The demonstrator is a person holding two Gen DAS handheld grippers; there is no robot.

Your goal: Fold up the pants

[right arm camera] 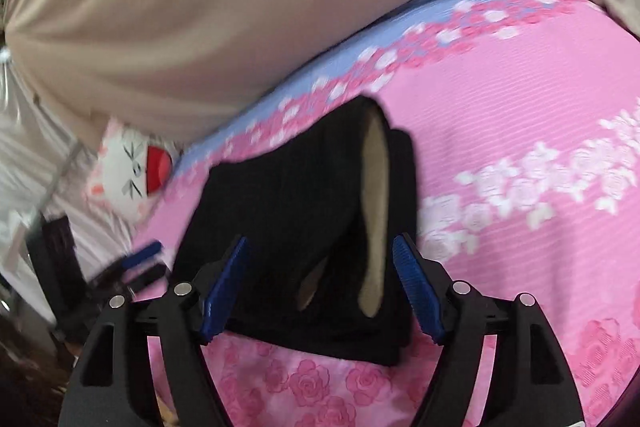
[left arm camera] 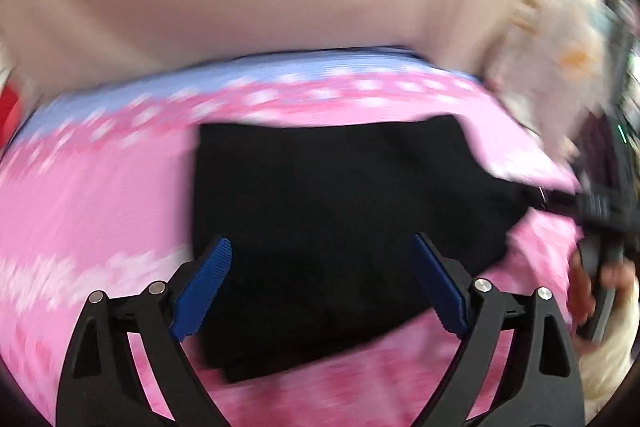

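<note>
The black pants (left arm camera: 340,219) are seen lying already folded into a compact, thick rectangle on a bed covered by a pink floral bedspread (right arm camera: 520,99), nearer the bed's far edge, where a lilac border strip runs below a beige curtain (right arm camera: 180,27). In the right wrist view a tan inner lining (right arm camera: 376,211) is exposed along an upturned lip of the top layer, so the stack is judged to be loosely settled rather than flat. The fabric is taken to be soft, light and limp, with a fleecy inside that should give some friction between layers; it is not fragile, but a pinch on one layer alone would likely peel the fold open. A hold is best taken across the whole thickness at a folded edge or corner, with both ends supported so the middle does not sag. The left claw (left arm camera: 322,279) is held wide apart above the near edge of the bundle, nothing clamped between its blue pads (left arm camera: 208,287). The right claw (right arm camera: 322,287) also stands apart, straddling the near end of the pants without the pads pressing on the cloth. A white cartoon-faced cushion (right arm camera: 132,167) lies off the bed's far-left corner in that view.
</note>
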